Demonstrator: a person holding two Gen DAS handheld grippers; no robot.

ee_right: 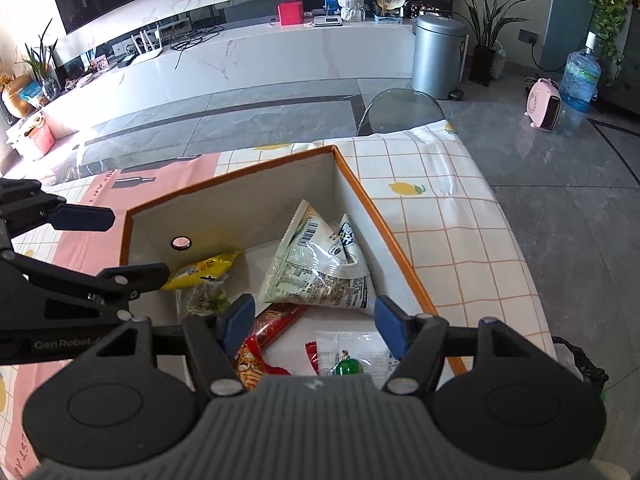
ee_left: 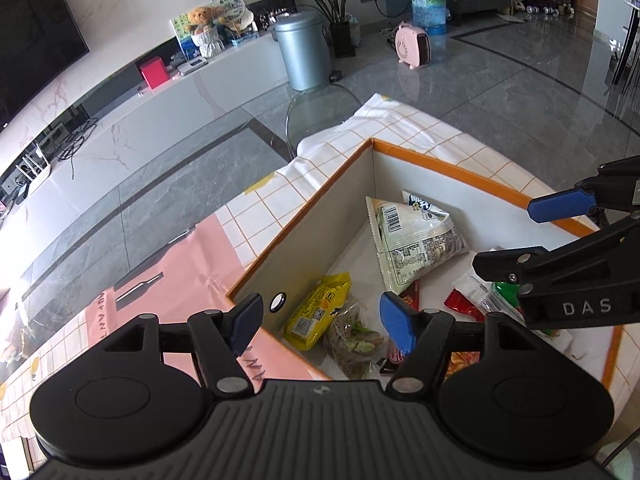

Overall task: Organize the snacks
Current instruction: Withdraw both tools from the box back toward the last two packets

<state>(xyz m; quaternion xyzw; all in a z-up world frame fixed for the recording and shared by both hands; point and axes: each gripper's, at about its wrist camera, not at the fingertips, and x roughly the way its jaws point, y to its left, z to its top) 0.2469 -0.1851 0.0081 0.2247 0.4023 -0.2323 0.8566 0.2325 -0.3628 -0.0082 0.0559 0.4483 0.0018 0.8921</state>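
An orange-rimmed storage box [ee_left: 304, 216] [ee_right: 224, 174] sits on the table and holds several snacks. Inside lie a large white snack bag [ee_left: 416, 240] [ee_right: 320, 268], a yellow packet [ee_left: 318, 312] [ee_right: 204, 268], a clear bag of greenish-brown snacks [ee_left: 354, 340] [ee_right: 206, 296], a red stick pack [ee_right: 276, 320], red packets [ee_left: 460, 304] [ee_right: 252, 364] and a white packet with green print [ee_right: 348, 356]. My left gripper [ee_left: 322, 326] is open and empty over the box's left wall. My right gripper [ee_right: 314, 322] is open and empty above the snacks. Each gripper shows in the other's view.
The table wears a white grid cloth with lemons [ee_right: 440, 208] and a pink panel [ee_left: 168, 276]. A glass chair back [ee_right: 400, 110] stands beyond the table. A silver bin [ee_left: 300, 52], a pink heater [ee_right: 544, 104] and a water jug [ee_left: 428, 4] stand on the floor.
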